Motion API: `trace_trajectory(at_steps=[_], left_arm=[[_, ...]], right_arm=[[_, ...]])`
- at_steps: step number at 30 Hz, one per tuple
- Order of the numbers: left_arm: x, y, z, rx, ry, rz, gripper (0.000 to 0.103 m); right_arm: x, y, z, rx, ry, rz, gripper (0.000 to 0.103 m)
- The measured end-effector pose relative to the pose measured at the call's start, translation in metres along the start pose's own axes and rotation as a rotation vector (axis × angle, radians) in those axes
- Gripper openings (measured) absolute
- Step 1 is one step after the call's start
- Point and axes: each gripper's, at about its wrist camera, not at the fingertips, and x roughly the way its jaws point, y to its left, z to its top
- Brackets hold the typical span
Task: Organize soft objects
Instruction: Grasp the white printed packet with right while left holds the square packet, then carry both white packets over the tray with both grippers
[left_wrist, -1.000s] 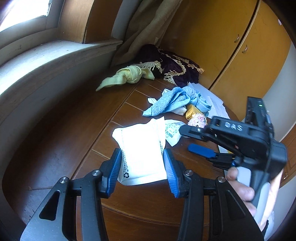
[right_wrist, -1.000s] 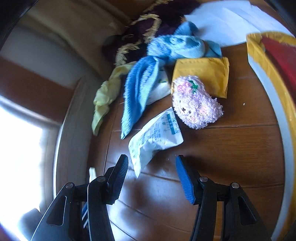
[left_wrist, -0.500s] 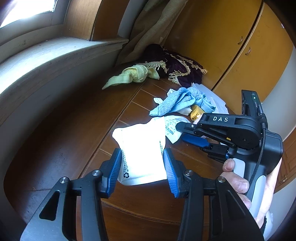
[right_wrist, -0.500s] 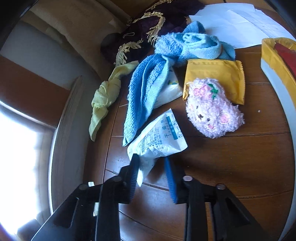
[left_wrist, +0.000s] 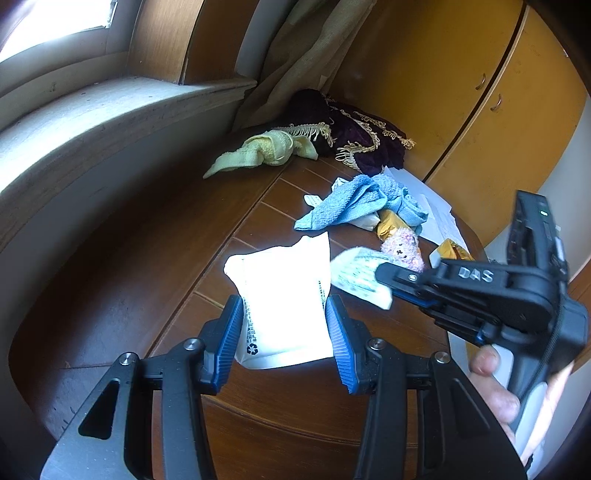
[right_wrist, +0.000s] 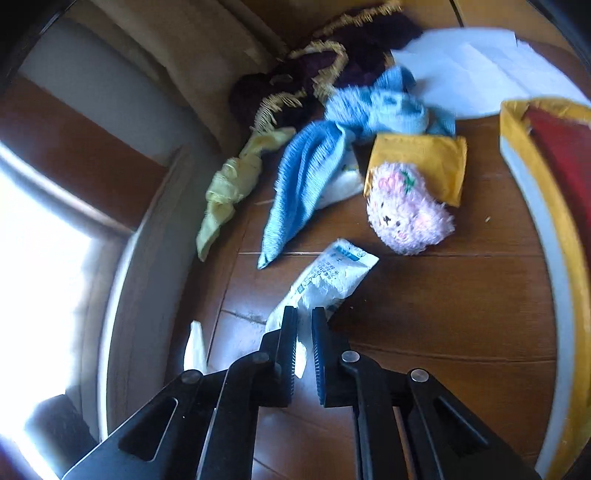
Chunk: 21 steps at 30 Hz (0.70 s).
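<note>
Brown wood makes up the counter (right_wrist: 443, 314), and the right gripper (right_wrist: 304, 343) is pinched tight on the near end of a small white packet with blue print (right_wrist: 332, 280) at 6 o'clock in its view. The left gripper (left_wrist: 284, 332) hugs a big white pouch (left_wrist: 284, 295) between its blue pads (left_wrist: 229, 332), both pads touching its sides. A pink fluffy toy (right_wrist: 406, 218) sits at 1 o'clock from the packet, with a blue towel (right_wrist: 306, 177) at 11 o'clock and a yellow cloth (right_wrist: 229, 184) farther left.
</note>
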Motion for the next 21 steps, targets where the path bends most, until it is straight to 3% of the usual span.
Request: trace_trajectory(at_steps=[9,15,21], left_arm=[[-0.012,-0.026,-0.003,0.01,-0.02,-0.013,0.044],[-0.015,-0.05,-0.007,-0.012,0.004,-0.097,0.044],[-0.019,-0.093,-0.017,0.04,0.003,-0.162,0.044]], right_arm=[[-0.058,-0.016,-0.025,-0.068,-0.053,0.061,0.008],[-0.107,-0.038,-0.044,-0.101,-0.126,0.07,0.008],[-0.146,-0.065,-0.063,-0.117,-0.182,0.065,0.007]])
